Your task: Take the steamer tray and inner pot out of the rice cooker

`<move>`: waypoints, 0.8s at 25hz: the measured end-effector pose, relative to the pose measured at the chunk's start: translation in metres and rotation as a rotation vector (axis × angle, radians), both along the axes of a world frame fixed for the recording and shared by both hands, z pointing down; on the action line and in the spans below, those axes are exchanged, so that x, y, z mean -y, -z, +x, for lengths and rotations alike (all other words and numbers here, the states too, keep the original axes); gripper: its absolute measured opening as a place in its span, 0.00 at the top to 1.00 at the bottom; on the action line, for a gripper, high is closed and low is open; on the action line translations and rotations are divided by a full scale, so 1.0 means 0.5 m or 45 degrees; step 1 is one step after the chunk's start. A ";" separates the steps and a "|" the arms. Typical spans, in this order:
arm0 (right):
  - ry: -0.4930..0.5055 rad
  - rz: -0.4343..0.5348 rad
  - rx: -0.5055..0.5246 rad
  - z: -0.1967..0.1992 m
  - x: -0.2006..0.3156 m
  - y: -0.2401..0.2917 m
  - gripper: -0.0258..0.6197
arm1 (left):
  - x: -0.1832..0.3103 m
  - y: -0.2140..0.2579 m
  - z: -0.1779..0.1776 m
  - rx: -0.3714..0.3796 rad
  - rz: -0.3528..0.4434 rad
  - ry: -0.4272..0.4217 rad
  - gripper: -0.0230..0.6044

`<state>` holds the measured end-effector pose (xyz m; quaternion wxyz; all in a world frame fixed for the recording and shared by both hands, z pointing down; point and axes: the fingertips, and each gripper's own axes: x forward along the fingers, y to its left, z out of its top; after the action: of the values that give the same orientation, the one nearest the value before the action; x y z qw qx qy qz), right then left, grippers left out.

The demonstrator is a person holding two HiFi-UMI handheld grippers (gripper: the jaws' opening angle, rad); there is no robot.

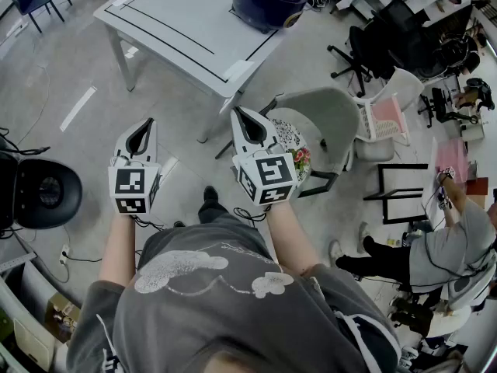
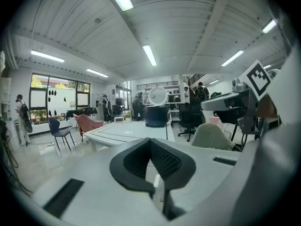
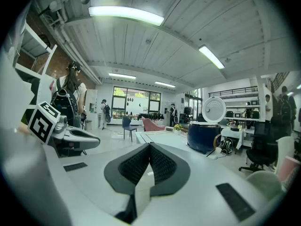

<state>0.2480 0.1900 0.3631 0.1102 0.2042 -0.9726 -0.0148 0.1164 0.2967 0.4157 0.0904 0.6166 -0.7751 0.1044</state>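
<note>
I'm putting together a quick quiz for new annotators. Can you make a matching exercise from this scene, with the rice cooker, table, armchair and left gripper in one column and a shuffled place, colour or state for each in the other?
Column one
1. rice cooker
2. table
3. armchair
4. left gripper

Column two
A. jaws shut, nothing between them
B. white top with a dark outline
C. dark blue, lid up, on the table's far corner
D. pale grey, on the floor by the table's near corner

Pairs: 1-C, 2-B, 3-D, 4-A
</note>
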 end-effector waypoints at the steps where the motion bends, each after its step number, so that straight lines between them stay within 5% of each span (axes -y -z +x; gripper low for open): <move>1: -0.008 -0.002 -0.002 0.002 -0.015 0.000 0.92 | -0.014 -0.005 -0.002 -0.009 -0.002 0.002 0.95; 10: -0.065 -0.054 0.018 0.015 -0.103 -0.014 0.92 | -0.088 -0.001 0.015 -0.007 0.039 -0.059 0.95; 15: -0.144 -0.150 0.045 0.019 -0.120 -0.047 0.92 | -0.148 -0.024 -0.001 -0.100 0.046 -0.032 0.95; 20: -0.129 -0.137 0.115 -0.002 -0.143 -0.026 0.91 | -0.180 -0.008 -0.031 -0.079 0.058 -0.009 0.95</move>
<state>0.2468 0.2614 0.3760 0.0778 0.2475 -0.9643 0.0522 0.1010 0.3867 0.4197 0.0999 0.6243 -0.7718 0.0678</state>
